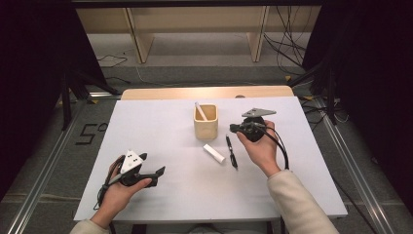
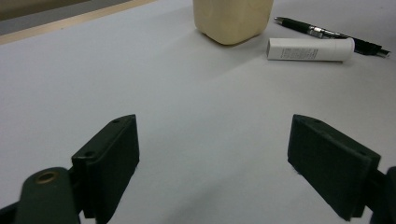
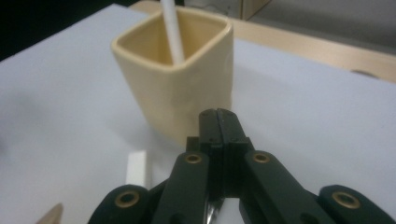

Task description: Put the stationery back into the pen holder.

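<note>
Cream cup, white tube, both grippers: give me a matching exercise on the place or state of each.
Things:
1. cream cup
2. white tube
3. left gripper
4. right gripper

States:
A. jaws shut together
B. lying flat beside the black pen
C. jaws wide apart, nothing between them
D. white stick leaning inside

Pairs: 1-D, 2-B, 3-C, 4-A

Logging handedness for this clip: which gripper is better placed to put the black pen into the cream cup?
Right. The right gripper hangs beside the cream cup, jaws shut, just above the black pen. The left gripper rests open near the table's front-left, farther off.
</note>
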Tool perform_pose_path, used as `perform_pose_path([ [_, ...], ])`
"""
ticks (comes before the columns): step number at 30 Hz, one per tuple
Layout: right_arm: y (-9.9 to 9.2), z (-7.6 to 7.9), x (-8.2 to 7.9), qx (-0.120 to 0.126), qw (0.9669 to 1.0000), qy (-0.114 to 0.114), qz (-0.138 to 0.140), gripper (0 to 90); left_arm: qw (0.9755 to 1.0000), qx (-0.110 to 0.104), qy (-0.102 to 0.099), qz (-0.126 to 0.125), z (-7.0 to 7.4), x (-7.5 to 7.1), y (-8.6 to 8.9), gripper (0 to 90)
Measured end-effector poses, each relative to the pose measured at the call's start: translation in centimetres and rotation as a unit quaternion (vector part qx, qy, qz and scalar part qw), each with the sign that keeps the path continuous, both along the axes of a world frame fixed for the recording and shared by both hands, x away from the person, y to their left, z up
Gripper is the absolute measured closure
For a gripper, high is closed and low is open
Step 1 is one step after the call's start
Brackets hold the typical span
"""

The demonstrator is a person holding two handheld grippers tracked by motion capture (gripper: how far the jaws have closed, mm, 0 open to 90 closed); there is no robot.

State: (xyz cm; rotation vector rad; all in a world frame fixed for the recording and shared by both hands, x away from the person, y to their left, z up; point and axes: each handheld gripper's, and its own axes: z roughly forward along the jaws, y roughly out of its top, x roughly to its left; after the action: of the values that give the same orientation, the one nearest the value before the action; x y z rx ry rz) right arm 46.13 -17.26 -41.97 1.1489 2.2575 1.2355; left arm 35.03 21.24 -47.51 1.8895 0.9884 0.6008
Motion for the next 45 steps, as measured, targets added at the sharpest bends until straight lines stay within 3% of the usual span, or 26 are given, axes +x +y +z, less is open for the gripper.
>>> perform_pose_path([
  [11,-0.8,-1.6,-2.5,-0.035,0.9971,0.056,0.038,90.0,1.0000,0.000,0.001,0.000,0.0,0.0,0.0,16.5],
  [22,-0.6,-4.1,-4.5,-0.074,0.9882,0.114,0.071,90.0,1.0000,0.000,0.001,0.000,0.0,0.0,0.0,16.5],
  [36,0.1,-5.3,-5.3,-0.091,0.9824,0.135,0.090,90.0,1.0000,0.000,0.001,0.000,0.0,0.0,0.0,16.5],
  [45,0.1,-5.5,-5.5,-0.101,0.9809,0.139,0.091,90.0,1.0000,0.001,0.002,-0.001,0.0,0.0,0.0,16.5],
])
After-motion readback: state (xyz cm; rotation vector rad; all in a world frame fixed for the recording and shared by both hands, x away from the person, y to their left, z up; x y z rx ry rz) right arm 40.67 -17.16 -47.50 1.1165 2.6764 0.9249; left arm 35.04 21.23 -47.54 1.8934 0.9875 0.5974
